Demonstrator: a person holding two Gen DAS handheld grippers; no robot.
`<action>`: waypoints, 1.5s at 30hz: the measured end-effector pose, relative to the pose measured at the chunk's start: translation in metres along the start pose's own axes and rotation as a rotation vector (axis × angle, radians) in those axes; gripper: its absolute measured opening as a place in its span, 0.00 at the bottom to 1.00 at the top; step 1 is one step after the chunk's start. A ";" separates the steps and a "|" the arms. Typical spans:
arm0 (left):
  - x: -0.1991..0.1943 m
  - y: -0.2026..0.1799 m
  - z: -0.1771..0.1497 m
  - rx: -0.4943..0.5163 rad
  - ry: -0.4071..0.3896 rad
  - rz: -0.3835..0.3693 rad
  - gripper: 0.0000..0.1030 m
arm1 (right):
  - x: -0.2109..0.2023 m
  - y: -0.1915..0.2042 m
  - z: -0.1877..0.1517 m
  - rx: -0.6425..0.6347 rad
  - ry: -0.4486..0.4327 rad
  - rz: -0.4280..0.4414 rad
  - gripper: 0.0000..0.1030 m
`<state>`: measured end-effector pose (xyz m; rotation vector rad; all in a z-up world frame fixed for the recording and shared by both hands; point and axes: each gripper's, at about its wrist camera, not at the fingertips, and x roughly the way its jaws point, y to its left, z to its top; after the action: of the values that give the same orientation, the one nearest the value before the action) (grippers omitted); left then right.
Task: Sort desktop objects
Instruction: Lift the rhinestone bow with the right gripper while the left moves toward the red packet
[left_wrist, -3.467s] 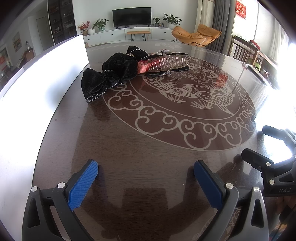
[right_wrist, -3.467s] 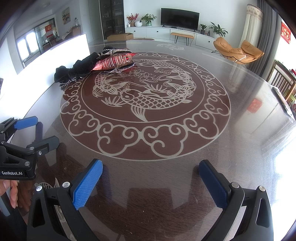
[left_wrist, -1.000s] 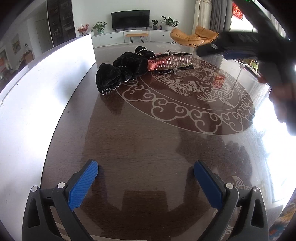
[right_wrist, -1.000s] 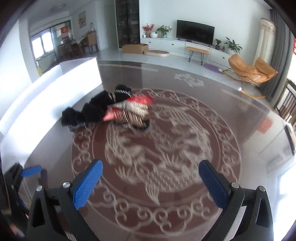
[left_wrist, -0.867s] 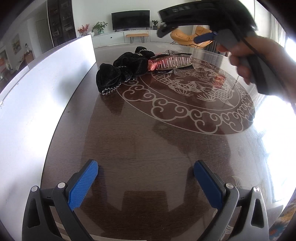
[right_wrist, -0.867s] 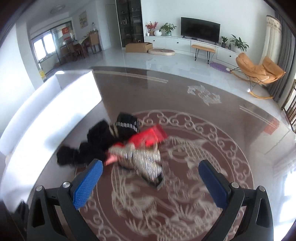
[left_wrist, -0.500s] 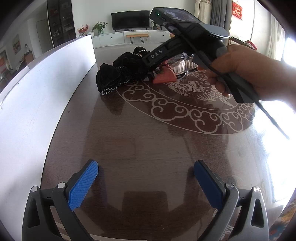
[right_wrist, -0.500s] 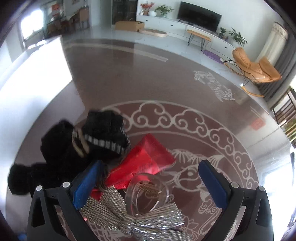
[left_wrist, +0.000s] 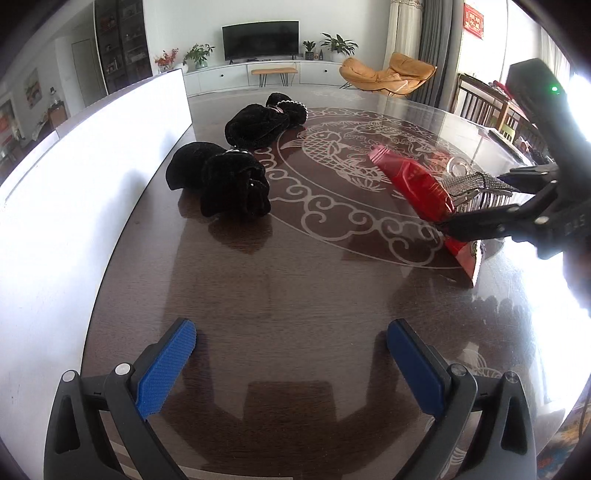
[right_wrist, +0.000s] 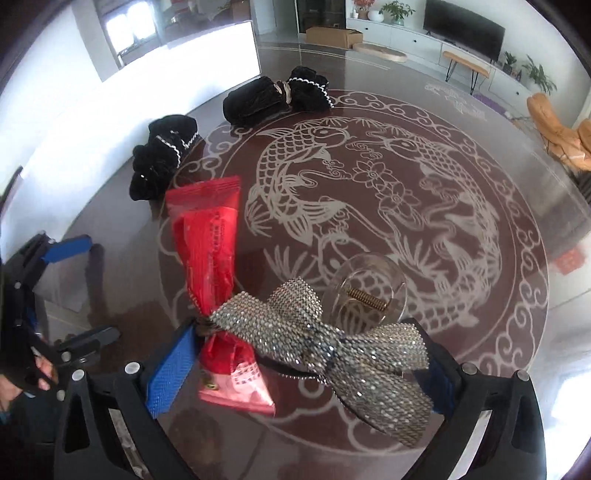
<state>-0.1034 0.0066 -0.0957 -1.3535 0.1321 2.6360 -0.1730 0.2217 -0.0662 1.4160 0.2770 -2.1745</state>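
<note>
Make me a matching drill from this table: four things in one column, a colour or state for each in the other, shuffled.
1. left claw
2. glittery silver bow hair clip
3. shiny red snack packet
4. two black velvet scrunchies

a. lying on the table near the white board
b. open, holding nothing
c. between the right claw's fingers
d. partly under the bow

Pairs: 1-b, 2-c, 3-d, 4-a

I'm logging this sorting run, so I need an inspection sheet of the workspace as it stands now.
Surface: dark glossy table with koi inlay.
Job's things: red packet and rhinestone bow hair clip between the right gripper's fingers; two black velvet scrunchies near the white panel.
Clutter: nothing seen.
Grippers: right gripper around packet and clip; left gripper open, empty.
Cables: nothing seen.
Surroundings: TV, orange chair.
</note>
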 end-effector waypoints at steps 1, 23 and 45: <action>0.000 0.000 0.001 0.000 0.000 0.000 1.00 | -0.009 -0.003 -0.004 0.034 -0.024 0.032 1.00; 0.001 0.001 0.002 0.000 -0.001 -0.002 1.00 | -0.029 -0.019 -0.020 0.195 -0.188 -0.111 1.00; 0.001 0.001 0.001 0.001 -0.002 -0.003 1.00 | -0.034 -0.063 -0.054 0.234 -0.224 -0.237 0.49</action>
<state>-0.1051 0.0061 -0.0954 -1.3495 0.1309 2.6345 -0.1529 0.3097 -0.0658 1.2962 0.1152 -2.6068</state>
